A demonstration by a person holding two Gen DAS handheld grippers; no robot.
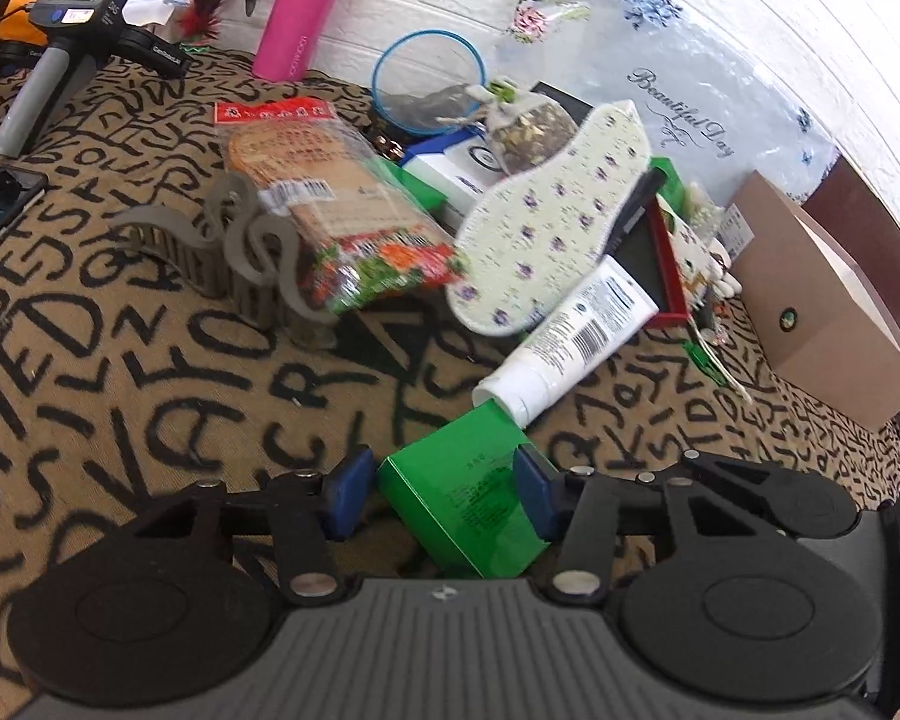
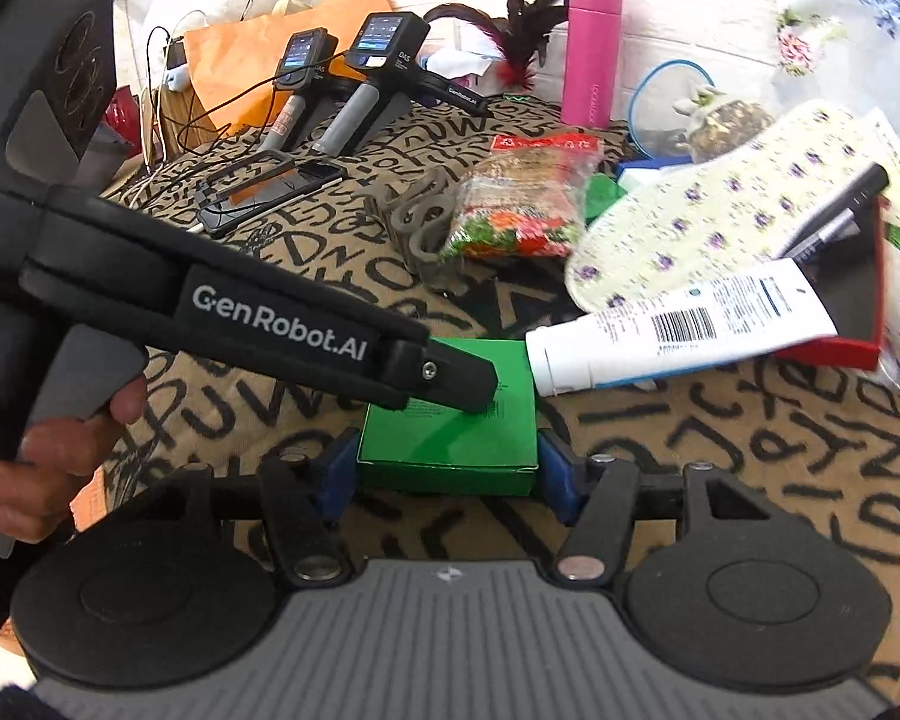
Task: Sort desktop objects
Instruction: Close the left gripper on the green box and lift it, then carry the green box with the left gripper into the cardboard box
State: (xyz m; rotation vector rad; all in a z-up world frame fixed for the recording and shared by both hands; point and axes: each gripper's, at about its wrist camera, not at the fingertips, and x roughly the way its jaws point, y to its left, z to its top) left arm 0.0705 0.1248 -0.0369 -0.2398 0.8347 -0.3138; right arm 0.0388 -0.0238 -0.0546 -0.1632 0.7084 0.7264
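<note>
A green box point(image 1: 471, 489) lies on the lettered tablecloth between the blue pads of both grippers. My left gripper point(image 1: 444, 489) is around it, the right pad touching, a small gap at the left pad. My right gripper point(image 2: 447, 465) has both pads against the same green box point(image 2: 450, 438). The left gripper's body point(image 2: 258, 312) crosses the right wrist view and covers part of the box. A white tube point(image 1: 570, 342) lies just beyond the box, its cap close to it. A floral insole point(image 1: 549, 216) and a snack bag point(image 1: 342, 204) lie further back.
A grey curly stand point(image 1: 240, 246), a pink bottle point(image 1: 303, 6), a blue ring point(image 1: 429, 81), a red frame point(image 1: 666, 264) and a brown carton point(image 1: 810, 300) crowd the back and right. Spare grippers point(image 2: 354, 84) and a phone point(image 2: 270, 189) lie at the left.
</note>
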